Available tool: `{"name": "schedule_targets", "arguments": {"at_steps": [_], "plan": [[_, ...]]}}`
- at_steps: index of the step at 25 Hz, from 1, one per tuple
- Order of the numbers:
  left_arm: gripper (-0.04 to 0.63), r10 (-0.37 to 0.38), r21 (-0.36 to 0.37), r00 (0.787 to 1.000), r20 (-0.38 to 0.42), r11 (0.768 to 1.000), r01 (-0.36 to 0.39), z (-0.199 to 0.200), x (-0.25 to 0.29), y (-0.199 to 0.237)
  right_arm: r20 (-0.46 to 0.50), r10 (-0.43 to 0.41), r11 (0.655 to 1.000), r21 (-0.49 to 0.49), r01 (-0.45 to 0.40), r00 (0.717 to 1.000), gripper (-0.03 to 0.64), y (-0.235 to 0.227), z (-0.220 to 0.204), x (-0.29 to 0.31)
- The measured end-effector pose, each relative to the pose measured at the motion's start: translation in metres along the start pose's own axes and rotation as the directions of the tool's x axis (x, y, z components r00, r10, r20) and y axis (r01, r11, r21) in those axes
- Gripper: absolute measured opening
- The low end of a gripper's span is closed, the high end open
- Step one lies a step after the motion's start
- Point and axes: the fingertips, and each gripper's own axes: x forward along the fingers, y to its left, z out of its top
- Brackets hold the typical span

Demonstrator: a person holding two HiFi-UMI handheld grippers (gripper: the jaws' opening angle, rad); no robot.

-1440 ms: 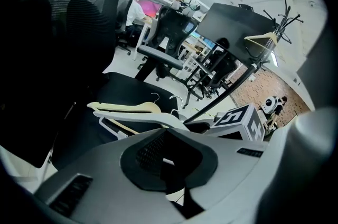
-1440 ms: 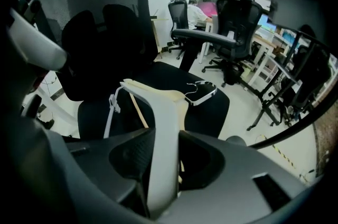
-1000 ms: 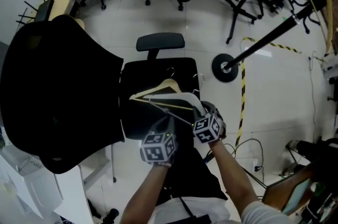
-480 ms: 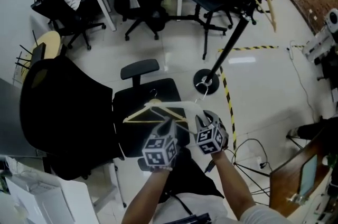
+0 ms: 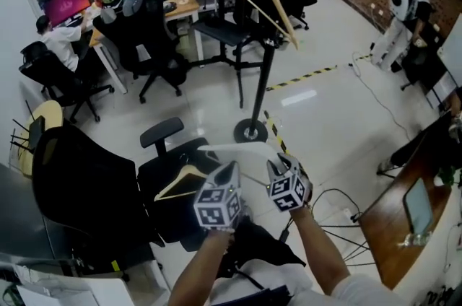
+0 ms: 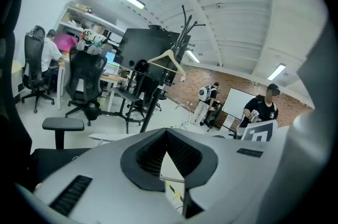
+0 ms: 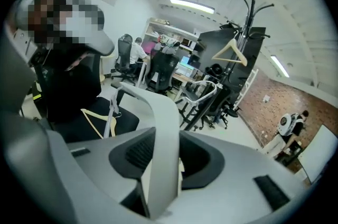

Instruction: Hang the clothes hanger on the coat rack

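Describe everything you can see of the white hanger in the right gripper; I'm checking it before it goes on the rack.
The white hanger looks like smooth plastic, with a broad, flat, curved arm. The right gripper is shut on that arm, which rises between its jaws and bends to the left in the right gripper view. The head view shows it held in the air, roughly level, above the black chair seat and short of the coat rack. Its hook cannot be made out clearly.

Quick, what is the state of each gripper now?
Left gripper: closed, jaws together, nothing clamped.
Right gripper: closed on the white hanger.
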Motion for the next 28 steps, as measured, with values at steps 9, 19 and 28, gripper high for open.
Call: {"name": "schedule_targets", "arguments": {"at_steps": [9,19,28], "plan": [[-0.011,-0.124,0.099,0.991,0.041,0.988,0.119,0.05,0.021,-0.06,0.045,-0.181,0.983,-0.008,0.182,0.982,0.154,-0.107,0.015,-0.041],[-0.011,-0.196,0.18,0.978,0.075,0.967,0.18,0.107,0.07,-0.116,0.125,-0.245,0.965,-0.065,0.255,0.961,0.155,-0.202,0.047,-0.055],[-0.011,-0.291,0.291,0.953,0.088,0.922,0.254,0.182,0.082,-0.182,0.262,-0.236,0.959,-0.09,0.268,0.936,0.153,-0.277,0.113,-0.074]]}}
